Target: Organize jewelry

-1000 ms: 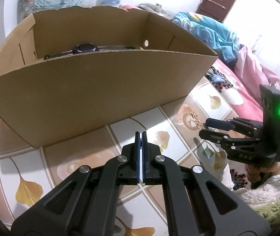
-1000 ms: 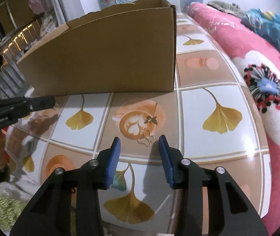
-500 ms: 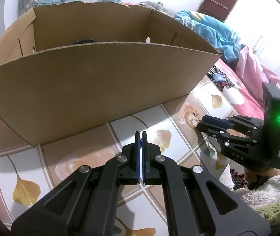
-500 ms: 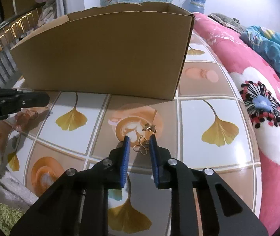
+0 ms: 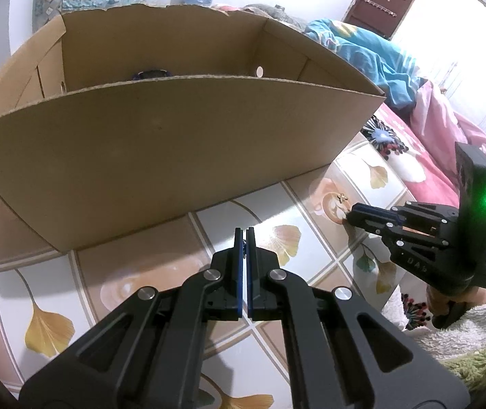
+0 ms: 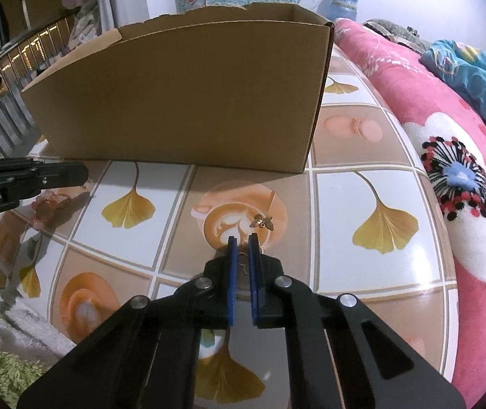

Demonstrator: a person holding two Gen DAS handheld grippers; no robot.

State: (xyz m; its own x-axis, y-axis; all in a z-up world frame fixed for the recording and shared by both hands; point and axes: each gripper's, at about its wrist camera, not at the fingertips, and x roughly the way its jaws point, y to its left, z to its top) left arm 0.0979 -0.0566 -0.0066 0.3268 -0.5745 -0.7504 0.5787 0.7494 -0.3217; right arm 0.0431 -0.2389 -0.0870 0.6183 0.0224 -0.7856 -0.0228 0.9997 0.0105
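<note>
A small gold wire earring [image 6: 243, 259] lies on the tiled tabletop, and my right gripper [image 6: 242, 240] is closed around it, its blue pads nearly touching. A second gold earring shaped like a bee [image 6: 262, 221] lies just beyond the fingertips; it also shows in the left wrist view [image 5: 342, 198]. The open cardboard box [image 6: 188, 102] stands behind, with a dark watch [image 5: 149, 74] barely showing over its front wall. My left gripper [image 5: 245, 231] is shut and empty above the table in front of the box [image 5: 161, 156]. The right gripper also shows in the left wrist view [image 5: 353, 214].
The table [image 6: 362, 201] has a glossy tile pattern with ginkgo leaves and coffee cups. A pink floral bedspread [image 6: 464, 170] borders it on the right, with a blue blanket [image 6: 474, 68] behind. A shaggy green and white rug [image 5: 474, 351] lies below the table's near edge.
My right gripper moved forward over the wire earring and its jaws closed from wide open to nearly shut around it. My left gripper stayed shut and sank slightly, hiding more of the watch.
</note>
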